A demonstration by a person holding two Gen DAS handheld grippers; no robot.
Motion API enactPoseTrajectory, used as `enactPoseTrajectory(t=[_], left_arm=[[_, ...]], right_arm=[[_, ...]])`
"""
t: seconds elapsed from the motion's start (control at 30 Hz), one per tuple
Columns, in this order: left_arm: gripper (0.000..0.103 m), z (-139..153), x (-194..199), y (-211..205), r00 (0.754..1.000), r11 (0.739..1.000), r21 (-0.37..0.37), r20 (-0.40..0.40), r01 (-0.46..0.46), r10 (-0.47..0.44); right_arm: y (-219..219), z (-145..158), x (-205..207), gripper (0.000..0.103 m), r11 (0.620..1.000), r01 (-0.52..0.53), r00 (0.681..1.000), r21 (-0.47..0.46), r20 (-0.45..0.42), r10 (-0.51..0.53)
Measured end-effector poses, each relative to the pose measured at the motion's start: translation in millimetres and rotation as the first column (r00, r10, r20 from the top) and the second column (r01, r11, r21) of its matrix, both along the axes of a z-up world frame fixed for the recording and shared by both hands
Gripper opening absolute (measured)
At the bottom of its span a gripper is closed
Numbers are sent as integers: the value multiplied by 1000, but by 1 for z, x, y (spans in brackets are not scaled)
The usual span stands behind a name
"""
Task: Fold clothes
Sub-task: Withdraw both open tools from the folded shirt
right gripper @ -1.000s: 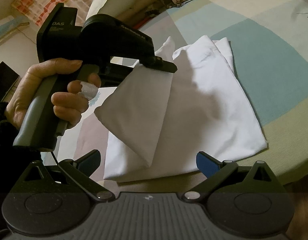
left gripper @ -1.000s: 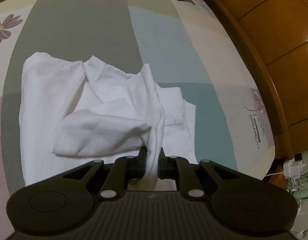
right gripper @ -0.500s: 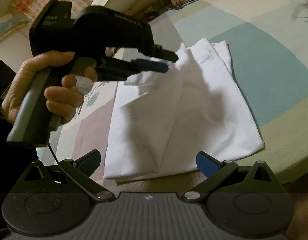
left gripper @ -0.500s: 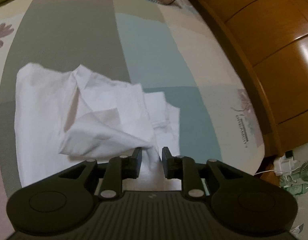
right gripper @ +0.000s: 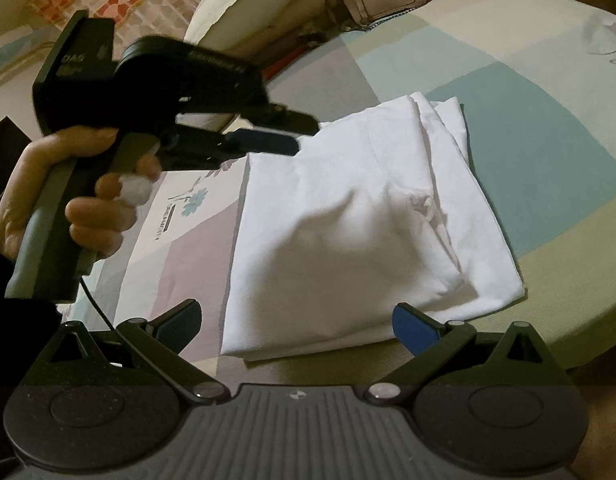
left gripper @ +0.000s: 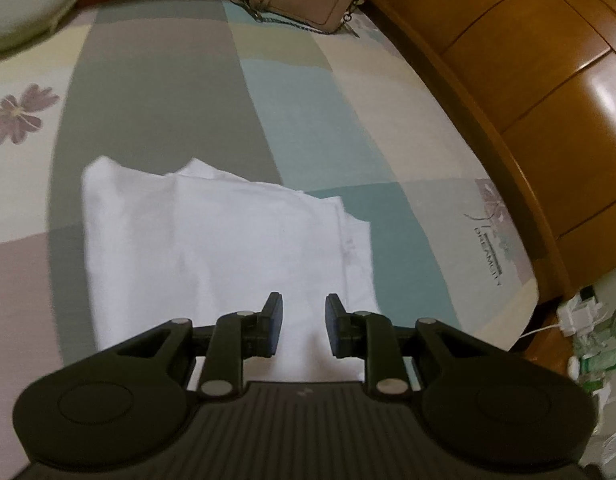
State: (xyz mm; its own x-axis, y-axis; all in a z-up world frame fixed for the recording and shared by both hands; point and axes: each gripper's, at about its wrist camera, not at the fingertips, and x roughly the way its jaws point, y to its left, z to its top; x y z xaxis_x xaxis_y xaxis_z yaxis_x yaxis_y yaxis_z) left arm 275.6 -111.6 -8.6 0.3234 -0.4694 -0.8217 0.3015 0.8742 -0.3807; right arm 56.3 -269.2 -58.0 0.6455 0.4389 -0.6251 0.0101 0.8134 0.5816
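Mid-frame on the bed (left gripper: 155, 92), white garment (left gripper: 227, 248) lies flat w/ one fold laid, more folds prob. left; left gripper (left gripper: 299, 322) just opened, narrow gap, empty; right gripper (right gripper: 295, 326) wide, empty.

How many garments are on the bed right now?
1: a folded white cotton garment lying flat on the patchwork bedsheet, just beyond the open right gripper and below the left gripper. Its layers could hide another piece.

Dim warm indoor light, glare on the wooden headboard (left gripper: 548, 92), fisheye-bent edges, slight motion blur.
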Motion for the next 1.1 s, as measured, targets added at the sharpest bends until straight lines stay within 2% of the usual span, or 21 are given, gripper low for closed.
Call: enactPoseTrajectory(t=[0.07,0.23,0.37,0.47,0.57,0.77,0.93,1.1], left_arm=[[28,5,-6,9,999,999,36,31,11,-12],[32,11,-21,34,994,991,131,102,37,-51],[40,12,-38,53,983,977,202,153,68,-100],[43,8,-53,66,972,963,249,181,104,-152],[51,-1,-69,80,962,953,272,196,131,-188],[55,-21,-96,98,949,941,305,225,147,-222],[67,-30,-127,99,891,901,392,317,188,-324],[71,-36,-150,100,863,893,404,358,200,-355]], right_arm=[[3,3,-1,103,1000,-4,1000,-5,4,4],[12,5,-4,103,1000,-13,1000,-18,10,13],[18,7,-5,103,999,-21,1000,-33,14,21],[23,8,-5,103,999,-26,1000,-45,13,27],[28,8,-4,103,998,-31,999,-52,9,31],[36,7,-3,103,997,-38,999,-73,-2,37],[40,5,-2,103,995,-39,999,-93,-12,38],[41,1,2,103,994,-40,999,-102,-27,38]])
